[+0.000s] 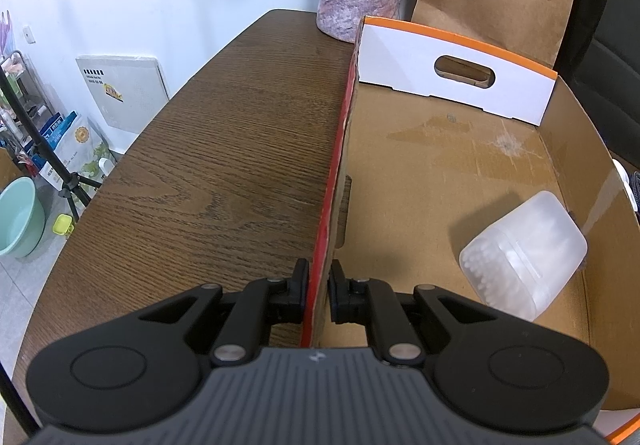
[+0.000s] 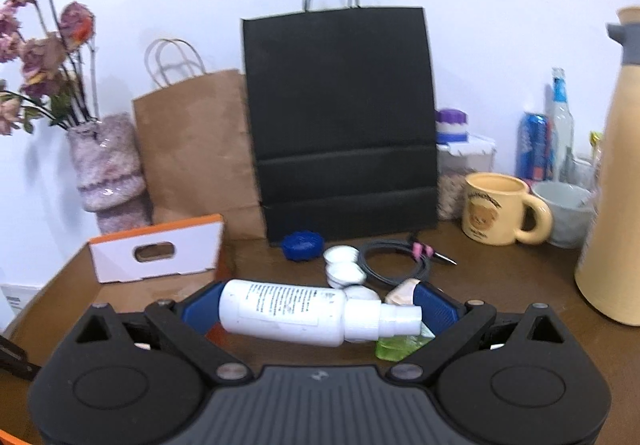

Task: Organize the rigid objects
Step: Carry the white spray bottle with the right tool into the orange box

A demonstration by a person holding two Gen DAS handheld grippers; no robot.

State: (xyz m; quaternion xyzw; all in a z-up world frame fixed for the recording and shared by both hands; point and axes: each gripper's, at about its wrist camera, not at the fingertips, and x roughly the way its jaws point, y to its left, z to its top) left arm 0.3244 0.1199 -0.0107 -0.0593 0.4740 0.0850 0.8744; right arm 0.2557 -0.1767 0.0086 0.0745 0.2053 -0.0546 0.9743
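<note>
A: What does your left camera give you that the right one doesn't?

B: The inside of the box (image 1: 460, 181). You see its brown floor and a frosted tub (image 1: 524, 255) of cotton swabs lying tilted in the near right corner. The right camera catches only the box's white handle end (image 2: 156, 251).

A: And the right view?

B: The far side of the bench (image 2: 500, 285): a black bag (image 2: 340, 125), a brown bag (image 2: 196, 149), a vase (image 2: 106, 169) of dried flowers, a blue lid (image 2: 302, 243), small white cups (image 2: 342, 265), a coiled cable (image 2: 396, 263), a yellow mug (image 2: 502, 207) and a tall cream jug (image 2: 618, 173).

A: The room?

B: Dark wood-grain bench against a white wall. In the left view, the floor holds a green basin (image 1: 18, 217) and a tripod (image 1: 44, 149).

A: Now your jaws.

B: Your left gripper (image 1: 319, 291) has its jaws closed on the box's red side wall (image 1: 340, 149), one pad each side. Your right gripper (image 2: 320, 315) has its jaws set wide, gripping a white bottle (image 2: 296, 311) lengthwise, base against the left pad, cap against the right. The bottle hangs above the bench, just right of the box. Something green (image 2: 396, 347) shows beneath it.
</note>
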